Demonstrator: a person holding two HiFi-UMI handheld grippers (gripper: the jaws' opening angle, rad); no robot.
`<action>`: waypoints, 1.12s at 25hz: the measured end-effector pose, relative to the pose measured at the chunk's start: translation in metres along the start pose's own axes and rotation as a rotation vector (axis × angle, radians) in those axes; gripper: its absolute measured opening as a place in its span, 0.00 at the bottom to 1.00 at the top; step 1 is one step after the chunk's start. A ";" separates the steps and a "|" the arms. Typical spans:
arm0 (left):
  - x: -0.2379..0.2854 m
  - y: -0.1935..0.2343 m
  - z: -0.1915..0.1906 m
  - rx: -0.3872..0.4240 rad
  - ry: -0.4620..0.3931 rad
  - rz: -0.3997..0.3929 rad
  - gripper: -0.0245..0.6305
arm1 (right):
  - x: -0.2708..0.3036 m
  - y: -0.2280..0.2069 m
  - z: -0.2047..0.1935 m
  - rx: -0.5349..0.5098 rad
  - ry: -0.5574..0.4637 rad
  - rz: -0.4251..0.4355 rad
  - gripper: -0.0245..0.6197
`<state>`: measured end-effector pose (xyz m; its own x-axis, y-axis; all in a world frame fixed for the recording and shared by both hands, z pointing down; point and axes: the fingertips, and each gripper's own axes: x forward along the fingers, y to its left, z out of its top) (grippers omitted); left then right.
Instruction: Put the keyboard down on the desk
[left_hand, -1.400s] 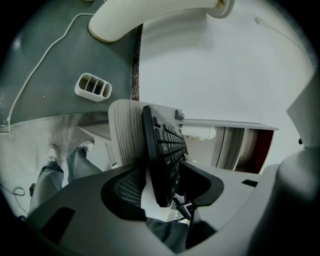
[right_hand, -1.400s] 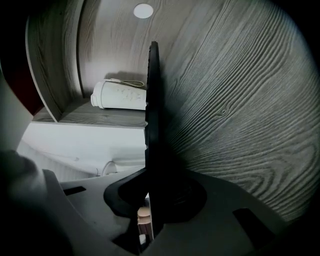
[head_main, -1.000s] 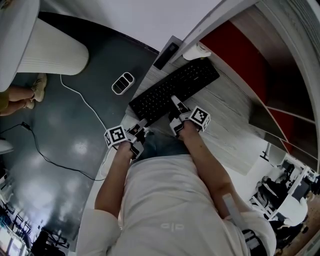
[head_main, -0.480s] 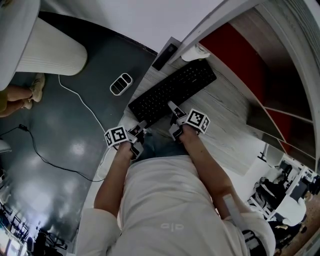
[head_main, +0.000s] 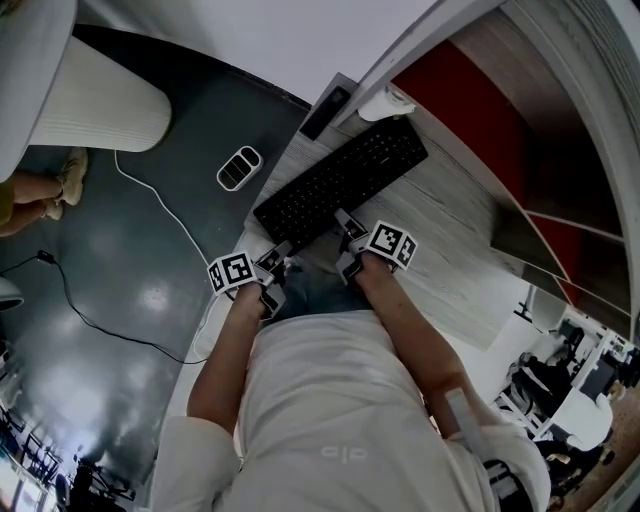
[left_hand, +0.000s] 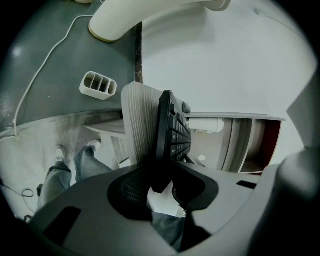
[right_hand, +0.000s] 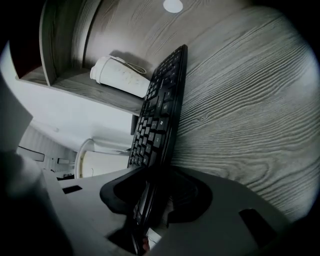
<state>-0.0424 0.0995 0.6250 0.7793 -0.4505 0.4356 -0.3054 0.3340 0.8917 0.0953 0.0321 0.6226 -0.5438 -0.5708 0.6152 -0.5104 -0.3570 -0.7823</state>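
Note:
A black keyboard (head_main: 340, 185) lies slanted on the grey wood desk (head_main: 450, 240), its left end over the desk's corner. My left gripper (head_main: 280, 272) is shut on that left end. In the left gripper view the keyboard (left_hand: 172, 132) stands edge-on between the pads of the left gripper (left_hand: 162, 187). My right gripper (head_main: 343, 242) straddles the near long edge. In the right gripper view the keyboard (right_hand: 160, 115) runs between the jaws of the right gripper (right_hand: 155, 200), which are closing. It rests against one pad, with a dark gap to the other.
A white cylinder (head_main: 385, 103) lies in the shelf nook behind the keyboard, a black flat device (head_main: 330, 112) next to it. A monitor (head_main: 530, 240) stands at the right. On the floor are a slotted tray (head_main: 240, 167) and a white cable (head_main: 165, 200).
The keyboard and both grippers have drifted slightly left and up in the head view. The left gripper keeps its hold on the keyboard's end.

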 end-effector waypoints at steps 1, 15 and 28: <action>0.000 0.000 -0.001 0.007 0.002 0.018 0.23 | 0.000 -0.001 0.000 0.001 -0.005 -0.005 0.28; -0.011 0.005 -0.009 -0.019 -0.013 0.075 0.34 | 0.004 -0.006 0.002 0.030 -0.019 -0.009 0.27; -0.038 0.000 0.005 0.020 -0.086 0.068 0.34 | 0.000 -0.001 -0.002 -0.126 0.013 -0.139 0.45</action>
<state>-0.0746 0.1128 0.6085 0.7066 -0.4969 0.5037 -0.3680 0.3499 0.8615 0.0943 0.0338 0.6240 -0.4703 -0.5121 0.7187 -0.6603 -0.3361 -0.6715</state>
